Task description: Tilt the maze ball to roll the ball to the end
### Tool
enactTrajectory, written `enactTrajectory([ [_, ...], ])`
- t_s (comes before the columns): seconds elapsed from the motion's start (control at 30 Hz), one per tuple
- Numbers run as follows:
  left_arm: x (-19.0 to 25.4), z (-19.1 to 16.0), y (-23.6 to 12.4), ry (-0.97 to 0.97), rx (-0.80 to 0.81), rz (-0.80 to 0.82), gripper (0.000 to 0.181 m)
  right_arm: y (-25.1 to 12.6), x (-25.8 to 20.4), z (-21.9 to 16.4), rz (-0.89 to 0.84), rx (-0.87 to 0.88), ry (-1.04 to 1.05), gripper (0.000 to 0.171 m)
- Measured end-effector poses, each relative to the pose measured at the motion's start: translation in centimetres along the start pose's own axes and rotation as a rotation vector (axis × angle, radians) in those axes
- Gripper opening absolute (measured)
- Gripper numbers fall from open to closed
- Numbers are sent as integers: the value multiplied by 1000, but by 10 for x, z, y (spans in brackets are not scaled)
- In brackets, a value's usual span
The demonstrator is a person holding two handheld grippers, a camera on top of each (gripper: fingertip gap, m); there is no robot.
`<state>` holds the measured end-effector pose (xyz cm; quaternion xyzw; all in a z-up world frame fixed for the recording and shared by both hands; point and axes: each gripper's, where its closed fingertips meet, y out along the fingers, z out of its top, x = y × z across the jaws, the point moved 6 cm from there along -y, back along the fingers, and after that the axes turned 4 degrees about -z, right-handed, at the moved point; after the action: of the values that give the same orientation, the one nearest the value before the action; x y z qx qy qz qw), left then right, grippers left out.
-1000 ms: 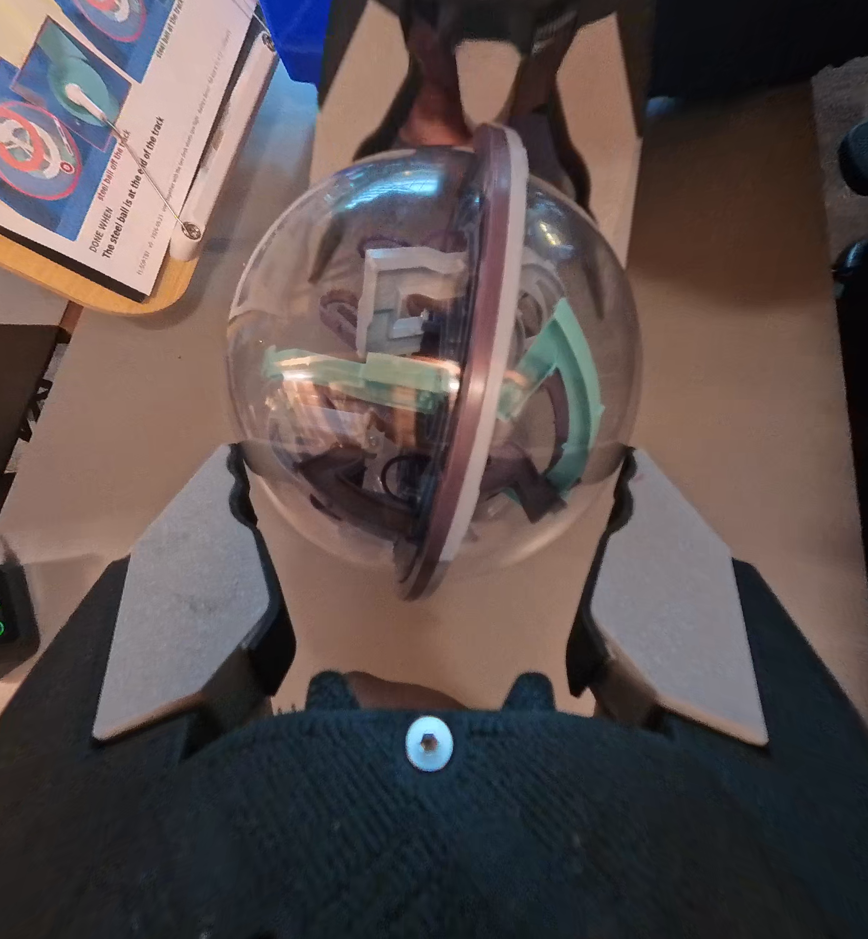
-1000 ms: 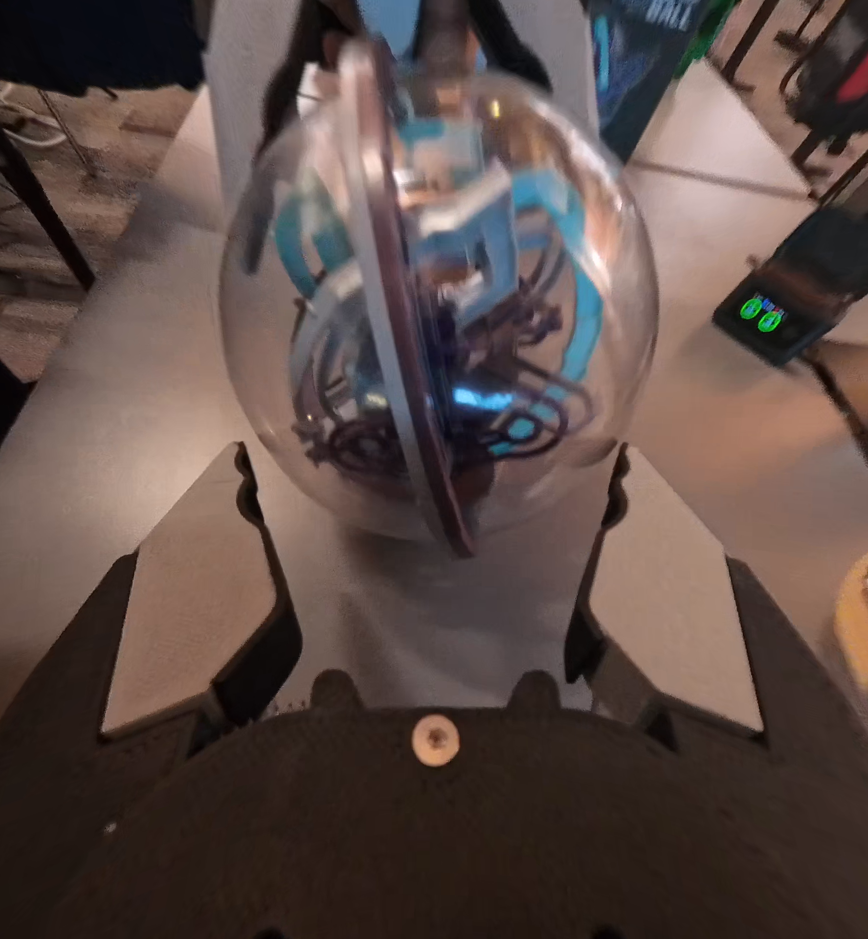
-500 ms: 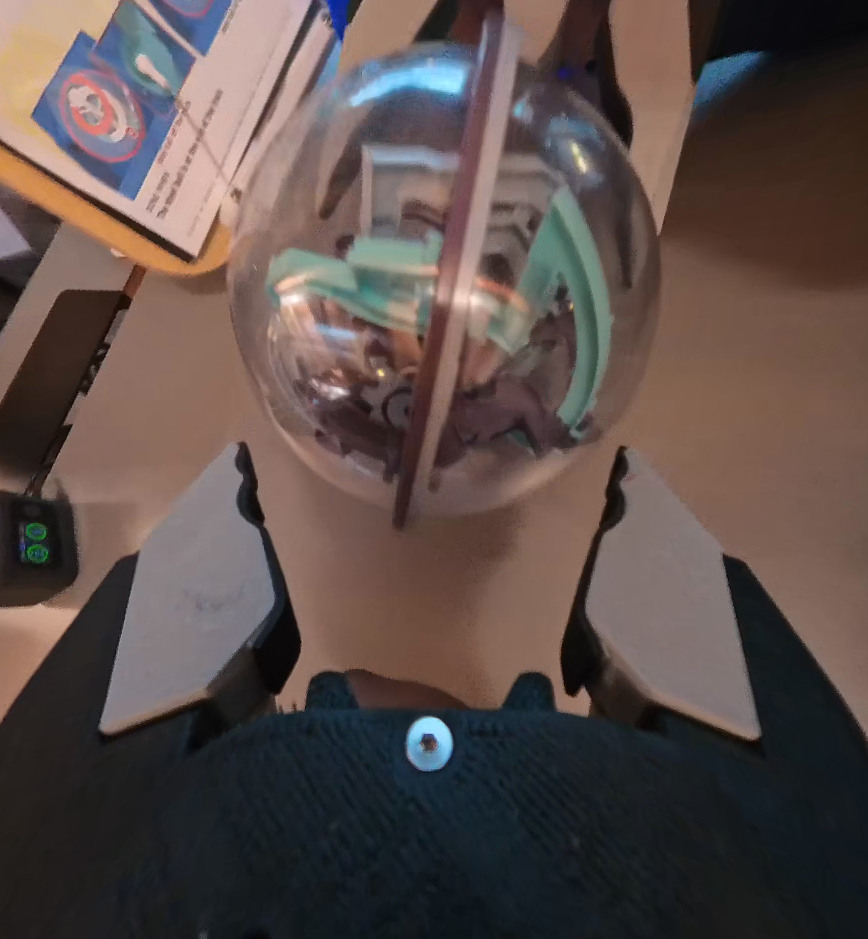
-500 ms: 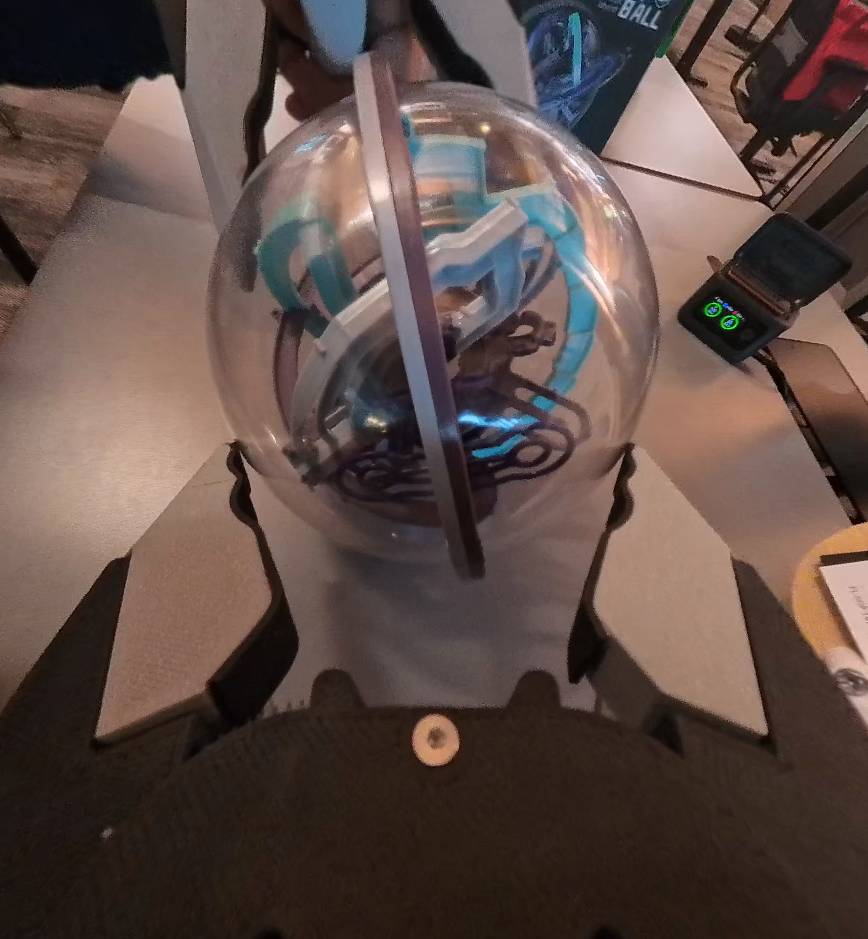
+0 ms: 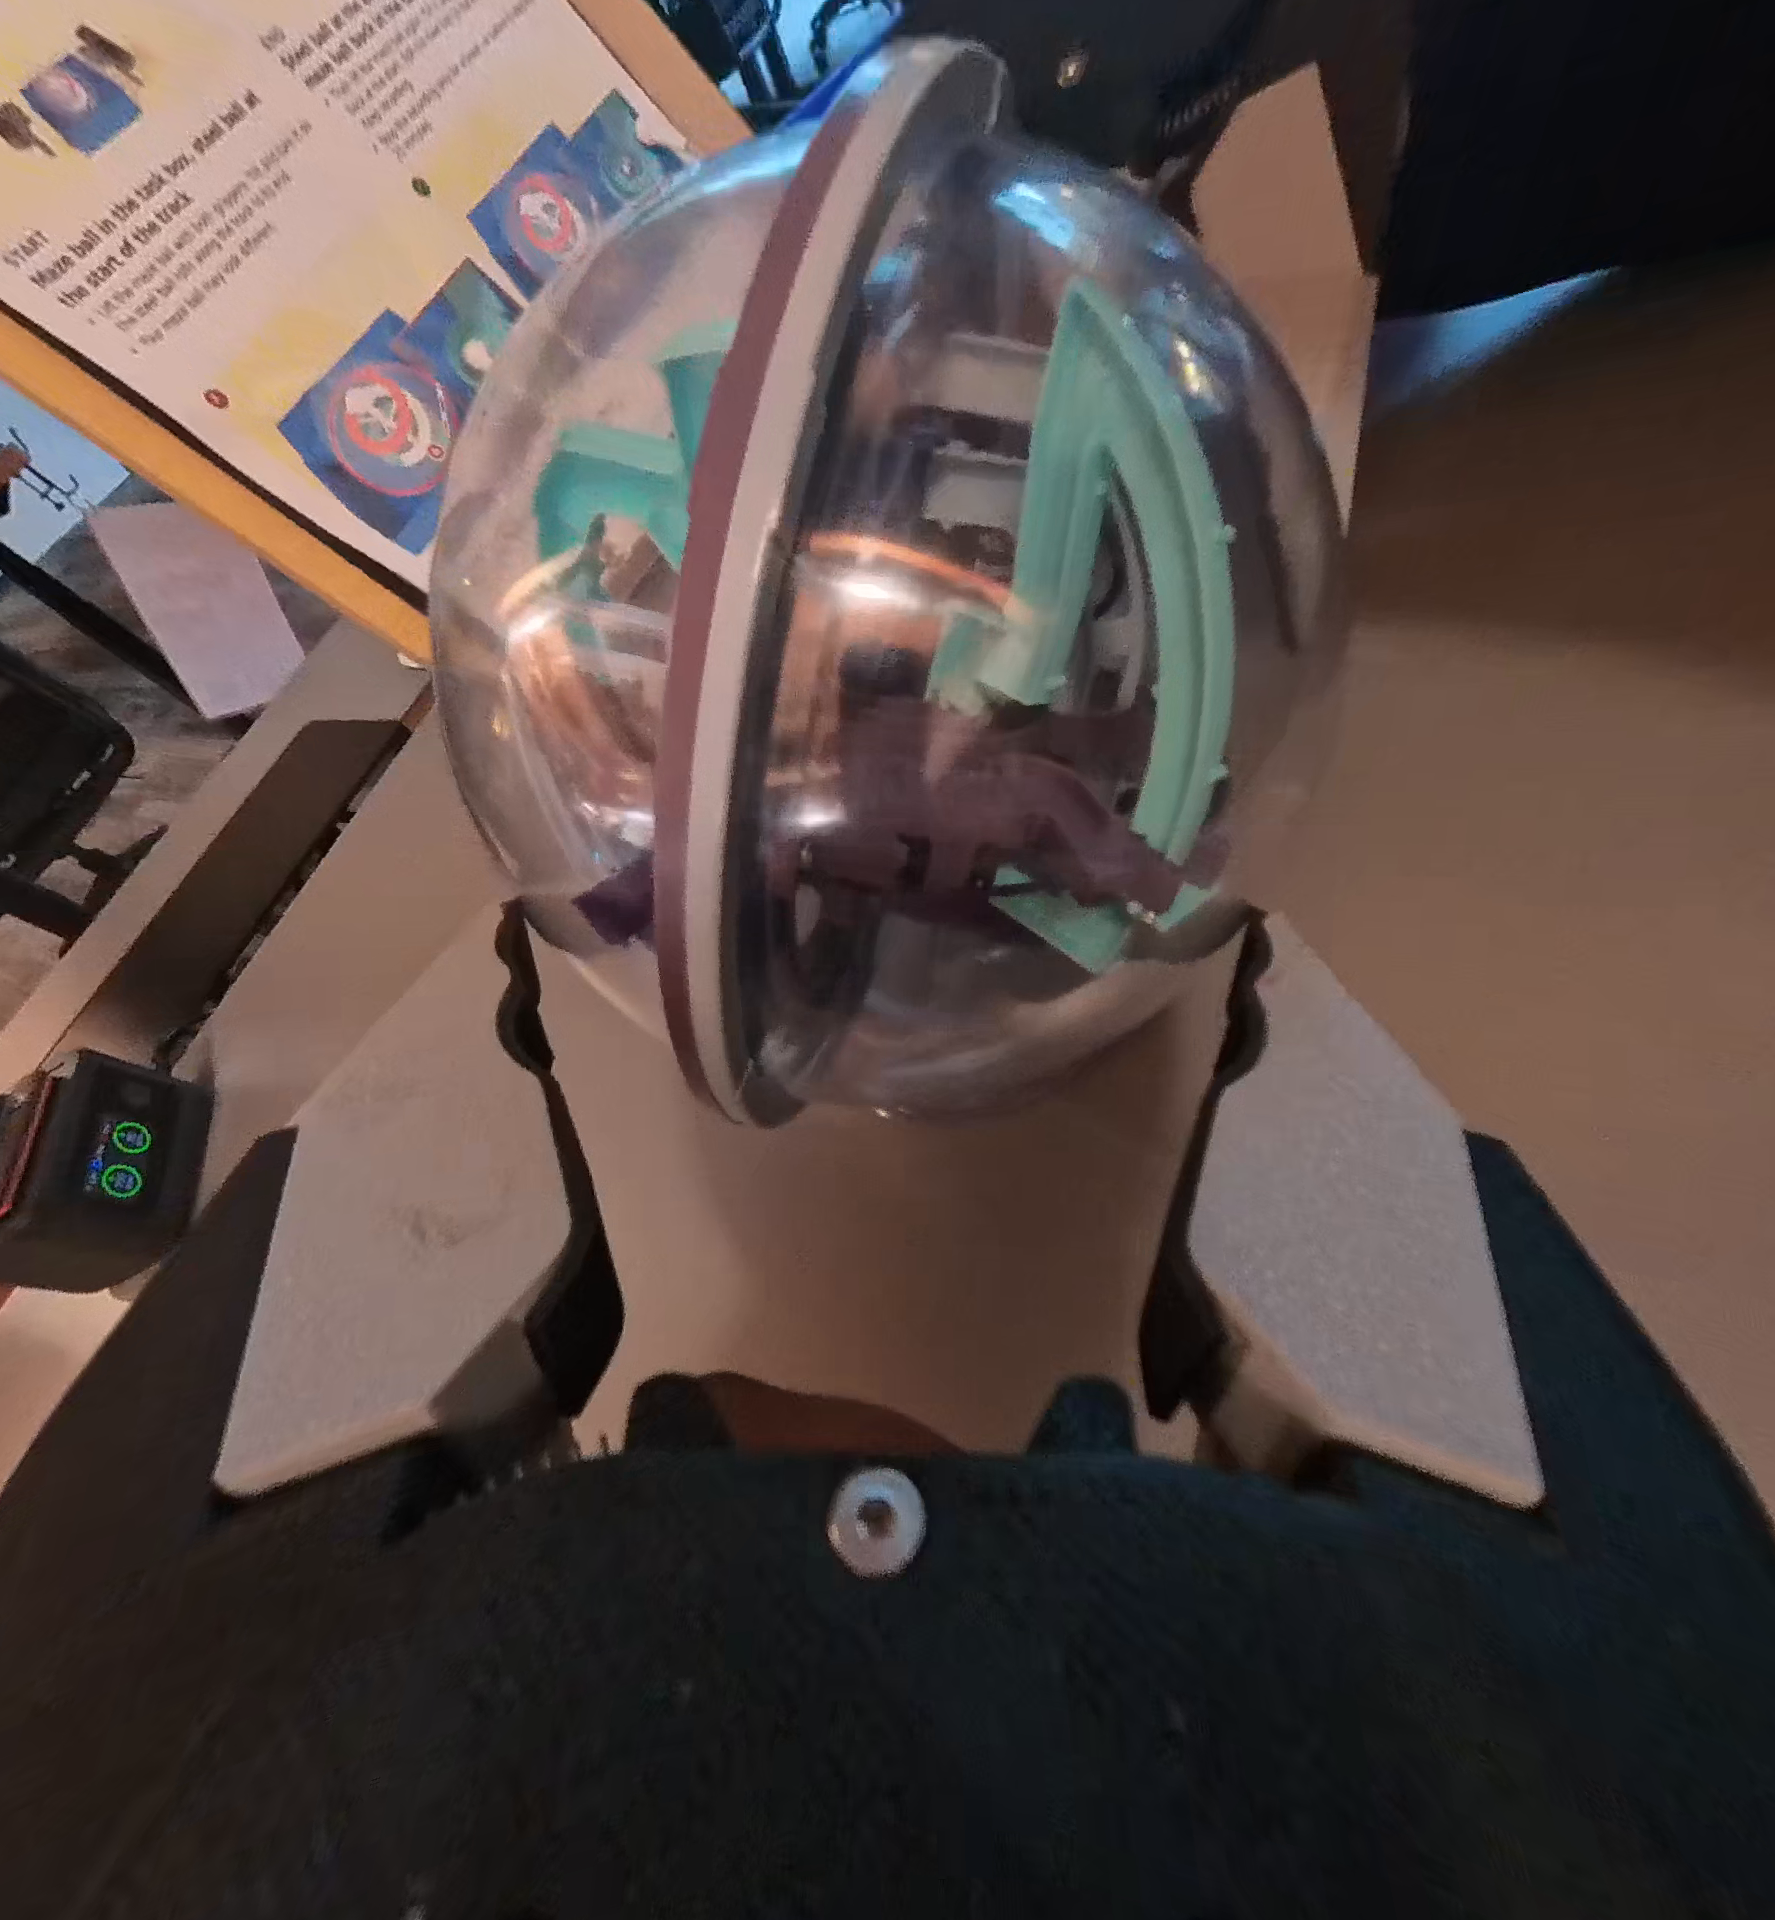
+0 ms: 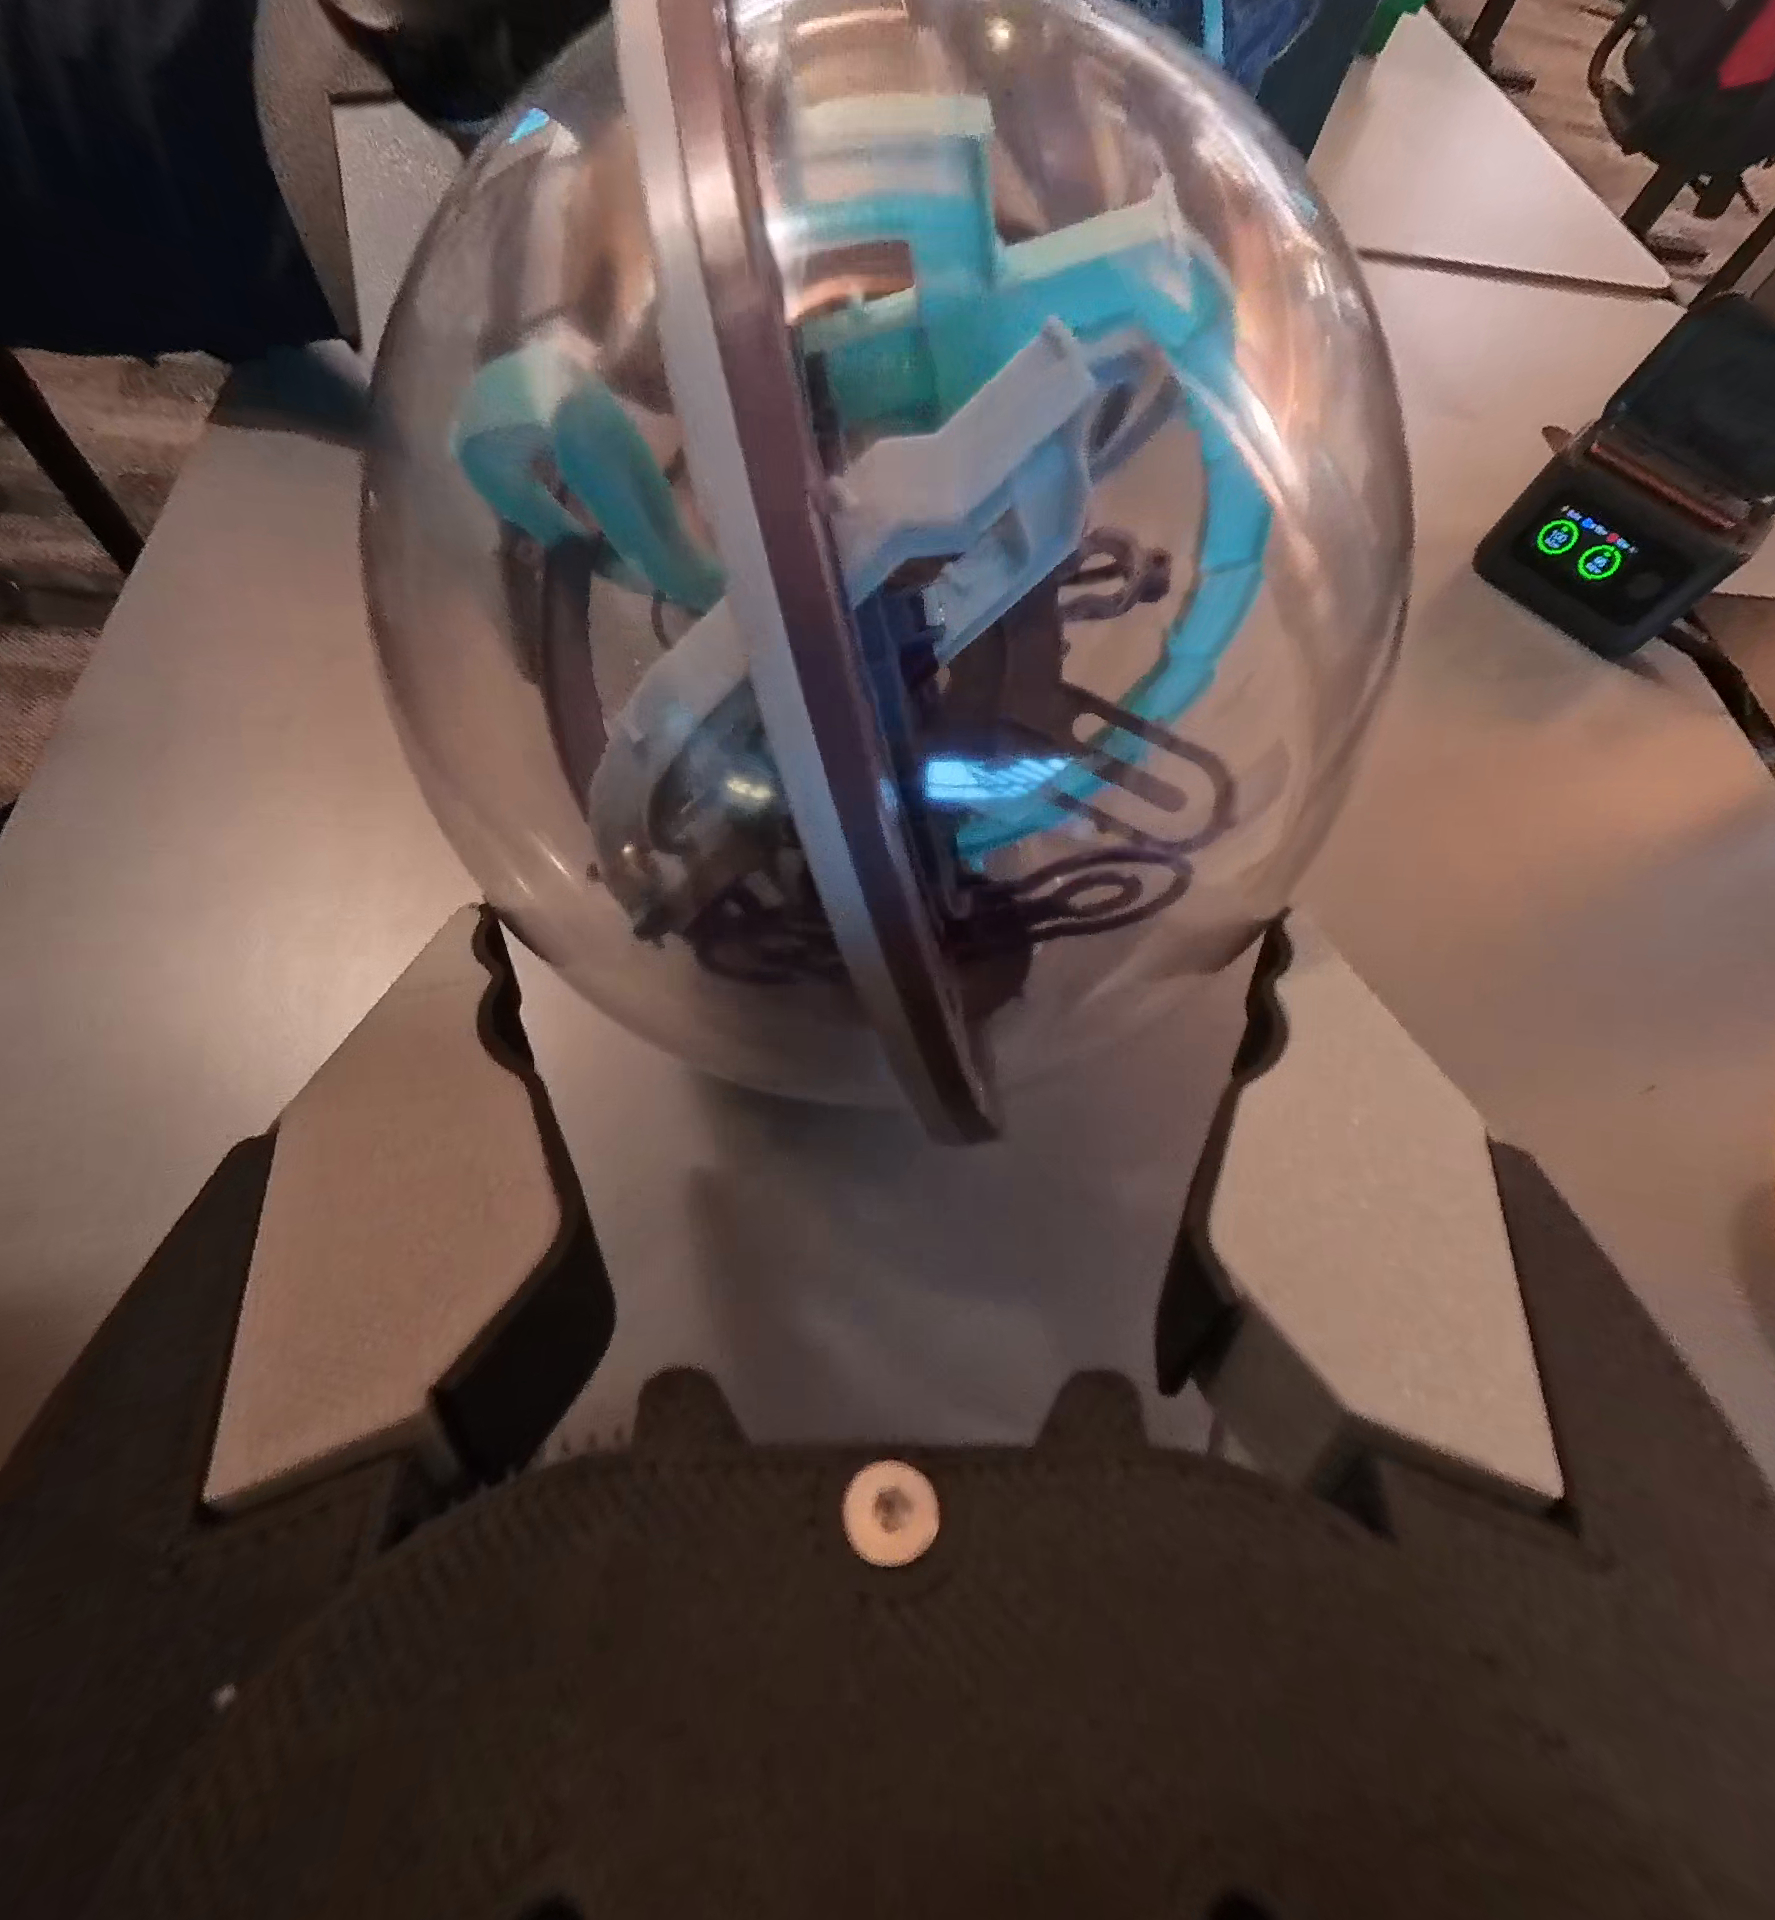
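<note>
Two grippers meet the maze ball from opposite sides: the left gripper and right gripper each have their jaws spread wide, the clear sphere seated between the tips and touching them, lifted clear of the bench. The sphere's equatorial ring stands near upright, leaning a little, ahead of the jaws. Open bench lies right of the left jaws; to their left the bench edge drops to the floor beside a small black device and a printed sheet. Only the right wrist view shows a small steel ball low in the maze, ahead of its left jaw tip.
</note>
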<state>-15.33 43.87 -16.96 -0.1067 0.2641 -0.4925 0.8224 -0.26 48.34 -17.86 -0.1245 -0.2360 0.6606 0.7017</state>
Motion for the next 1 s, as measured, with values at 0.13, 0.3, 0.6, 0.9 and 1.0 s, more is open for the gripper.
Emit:
enactTrajectory([
  [0.13, -3, 7, -2, -7, 16, -27, 130, -3, -2, 2, -17, 29, 28, 135],
  [0.3, -8, 12, -4, -18, 21, -91, 131, -2, -6, 2, -31, 33, 96, 135],
  [0.6, -13, 10, -2, -53, 50, -184, 132, 0, -13, -1, -61, 39, 203, 135],
  [0.9, -11, 19, 1, -50, 97, -218, 134, -9, -21, 1, -115, 28, 231, 134],
  [1.0, -11, 14, 4, -58, 99, -233, 135, -6, -22, -3, -115, 18, 249, 134],
])
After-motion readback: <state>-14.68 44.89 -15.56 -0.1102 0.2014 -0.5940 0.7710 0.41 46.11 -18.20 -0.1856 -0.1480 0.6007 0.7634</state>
